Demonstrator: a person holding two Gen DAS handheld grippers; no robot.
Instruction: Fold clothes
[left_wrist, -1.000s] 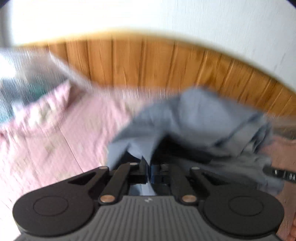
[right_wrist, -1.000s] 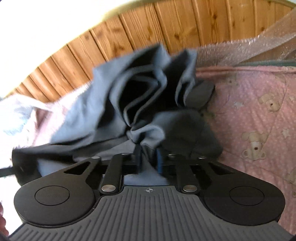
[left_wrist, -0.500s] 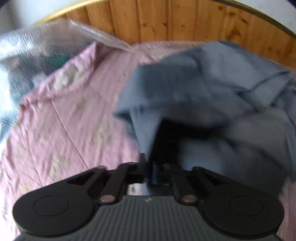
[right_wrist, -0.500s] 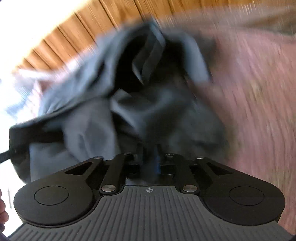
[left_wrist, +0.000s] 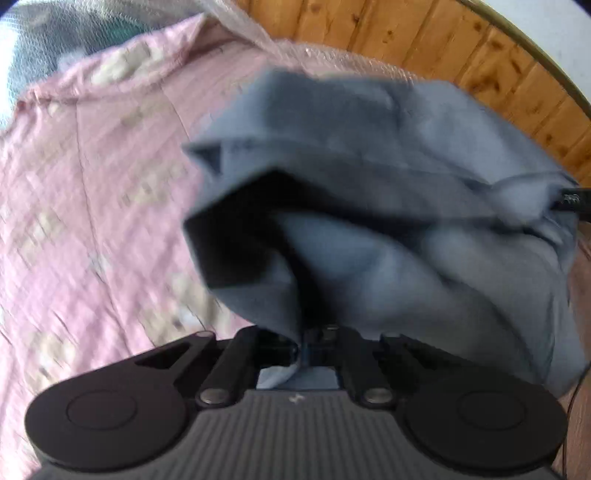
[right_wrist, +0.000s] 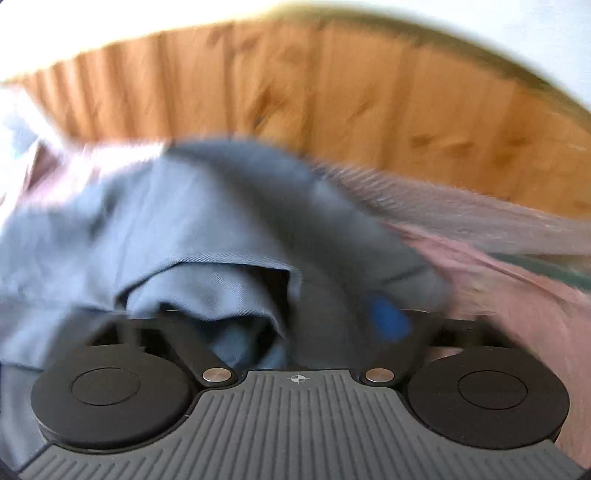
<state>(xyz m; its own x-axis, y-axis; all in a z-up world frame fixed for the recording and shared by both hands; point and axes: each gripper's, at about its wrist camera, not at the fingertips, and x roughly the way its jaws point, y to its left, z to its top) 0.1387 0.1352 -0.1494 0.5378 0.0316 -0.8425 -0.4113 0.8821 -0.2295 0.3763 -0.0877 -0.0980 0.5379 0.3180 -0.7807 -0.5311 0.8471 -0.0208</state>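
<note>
Pinching 1 edge of the grey-blue garment (left_wrist: 388, 177) tight in the left gripper (left_wrist: 301, 343), bunched just above the pink bedsheet (left_wrist: 92, 184). Holding the right gripper (right_wrist: 269, 321) spread, cloth draped loosely between, ungripped. Risking that side sagging, crumpling and skewing the fold.

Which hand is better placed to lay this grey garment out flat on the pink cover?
Left. The left gripper is shut on an edge of the grey garment; the right gripper looks open, gripping nothing.
</note>
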